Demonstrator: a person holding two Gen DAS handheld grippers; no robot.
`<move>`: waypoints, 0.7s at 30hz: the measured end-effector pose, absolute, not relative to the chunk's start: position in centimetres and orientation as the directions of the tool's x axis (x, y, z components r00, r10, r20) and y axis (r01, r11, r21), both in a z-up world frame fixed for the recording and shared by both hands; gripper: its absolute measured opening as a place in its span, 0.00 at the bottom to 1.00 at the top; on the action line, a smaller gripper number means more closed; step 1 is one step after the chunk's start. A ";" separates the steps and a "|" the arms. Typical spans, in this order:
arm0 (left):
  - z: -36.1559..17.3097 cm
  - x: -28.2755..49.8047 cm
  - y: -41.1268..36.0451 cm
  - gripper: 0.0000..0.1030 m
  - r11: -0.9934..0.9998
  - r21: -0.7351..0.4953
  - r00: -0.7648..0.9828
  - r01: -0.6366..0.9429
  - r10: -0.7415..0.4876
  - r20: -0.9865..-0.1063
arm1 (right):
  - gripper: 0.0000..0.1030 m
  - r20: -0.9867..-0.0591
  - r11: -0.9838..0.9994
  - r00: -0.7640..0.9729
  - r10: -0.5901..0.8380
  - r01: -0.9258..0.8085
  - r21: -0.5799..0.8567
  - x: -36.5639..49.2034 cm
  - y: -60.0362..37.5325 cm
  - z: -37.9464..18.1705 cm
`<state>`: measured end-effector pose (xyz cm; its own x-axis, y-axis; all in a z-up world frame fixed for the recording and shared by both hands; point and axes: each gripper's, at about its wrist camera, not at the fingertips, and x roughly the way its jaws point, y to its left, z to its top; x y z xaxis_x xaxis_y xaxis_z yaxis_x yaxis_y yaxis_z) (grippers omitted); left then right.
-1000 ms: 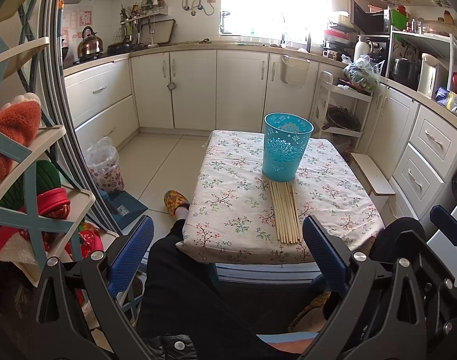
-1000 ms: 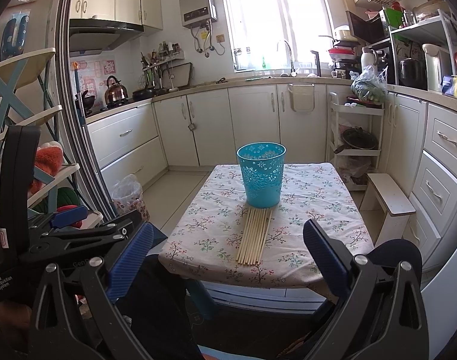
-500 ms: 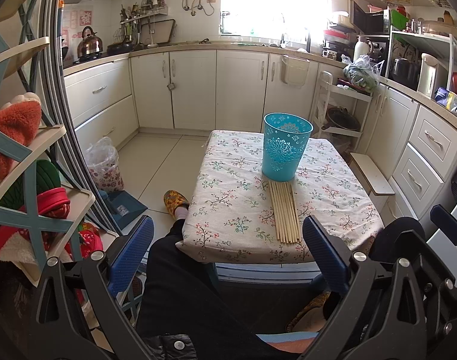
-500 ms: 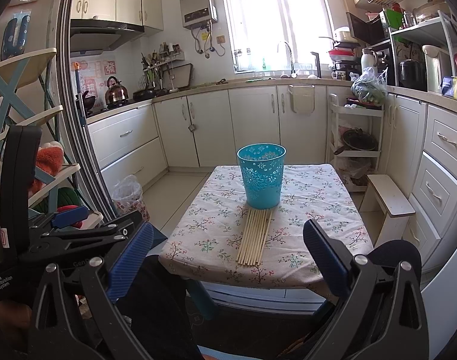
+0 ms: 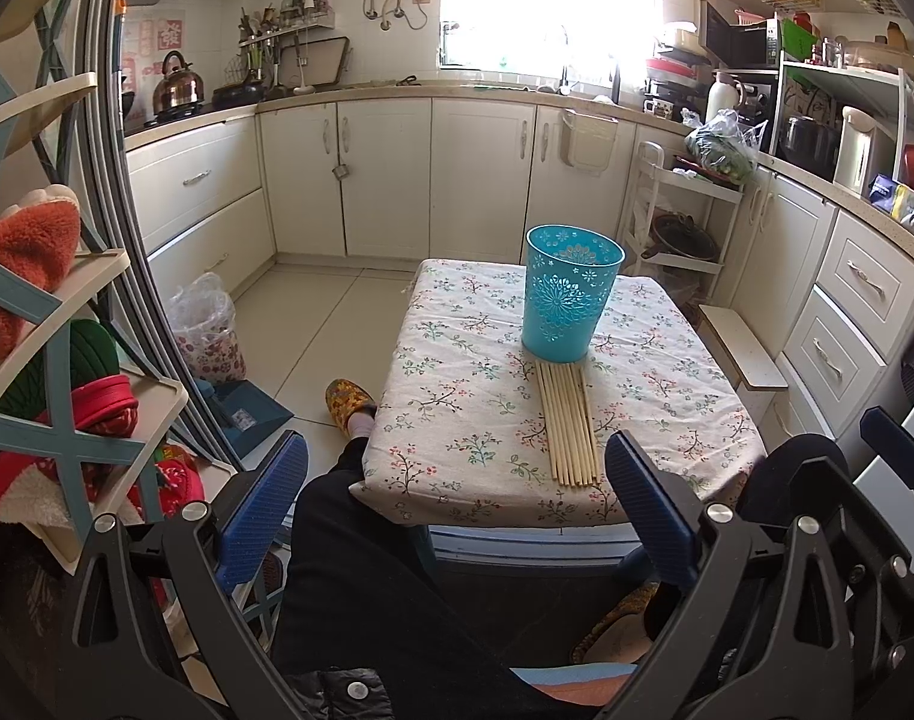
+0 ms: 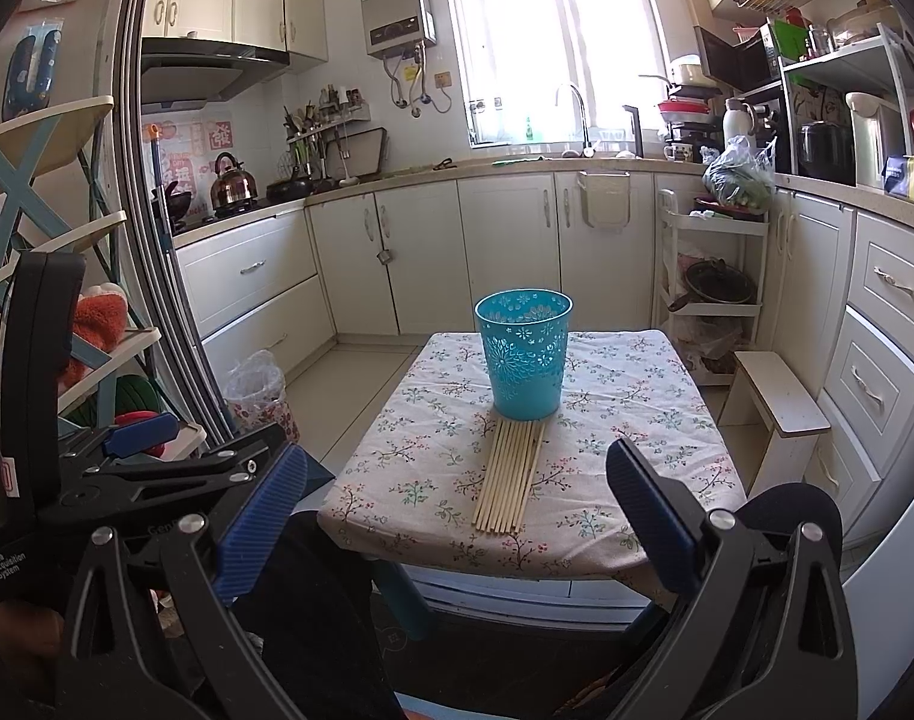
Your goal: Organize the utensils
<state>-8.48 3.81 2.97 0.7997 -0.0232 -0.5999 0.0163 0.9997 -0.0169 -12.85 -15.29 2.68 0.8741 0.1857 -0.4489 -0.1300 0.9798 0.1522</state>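
Note:
A row of several pale wooden chopsticks (image 5: pixel 568 423) (image 6: pixel 512 477) lies side by side on the flowered tablecloth (image 5: pixel 457 420) (image 6: pixel 637 420). Their far ends touch the foot of an upright turquoise cut-out cup (image 5: pixel 568 291) (image 6: pixel 524 354). My left gripper (image 5: pixel 457 501) is open and empty, held back from the table's near edge above the person's lap. In the same way my right gripper (image 6: pixel 457 507) hangs open and empty, short of the table. The left gripper's body (image 6: pixel 156 468) shows at the left of the right wrist view.
A small low table stands in a kitchen with cream cabinets (image 5: pixel 384 174) around it. A shelf rack with red and green soft things (image 5: pixel 48 360) is close on the left. A white stool (image 6: pixel 781 396) and a trolley (image 6: pixel 712 276) stand on the right. The person's dark-trousered legs (image 5: pixel 360 570) lie under the grippers.

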 end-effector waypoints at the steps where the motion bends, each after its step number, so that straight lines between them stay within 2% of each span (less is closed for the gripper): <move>1: 3.0 -8.5 3.9 0.93 1.000 -0.017 0.800 0.016 -0.023 -0.599 | 0.93 -0.449 0.980 0.874 0.186 -0.130 0.152 -12.8 -15.3 2.7; 8: 2.3 -7.3 2.6 0.93 0.999 -0.015 0.802 0.030 -0.032 -0.597 | 0.93 -0.462 0.984 0.872 0.161 -0.104 0.148 -11.9 -15.6 2.5; 11: 1.1 -5.4 2.4 0.93 0.998 -0.029 0.790 0.064 -0.068 -0.609 | 0.93 -0.504 0.986 0.854 0.130 -0.059 0.155 -9.5 -16.7 1.5; 17: -1.9 -0.7 2.2 0.93 0.997 -0.059 0.719 0.053 -0.079 -0.690 | 0.93 -0.619 0.987 0.778 0.105 -0.003 0.164 -1.8 -19.0 -2.8; 18: -2.4 0.0 2.1 0.93 0.997 -0.062 0.709 0.048 -0.078 -0.701 | 0.89 -0.642 0.987 0.759 0.106 -0.003 0.160 -0.4 -19.3 -3.9; 19: -2.8 0.5 2.3 0.93 0.997 -0.061 0.704 0.044 -0.074 -0.706 | 0.78 -0.681 0.988 0.724 0.110 -0.004 0.155 1.8 -19.5 -5.5; 21: -3.8 2.1 2.6 0.93 0.997 -0.061 0.688 0.037 -0.069 -0.722 | 0.63 -0.735 0.987 0.667 0.126 -0.012 0.158 4.9 -19.5 -8.2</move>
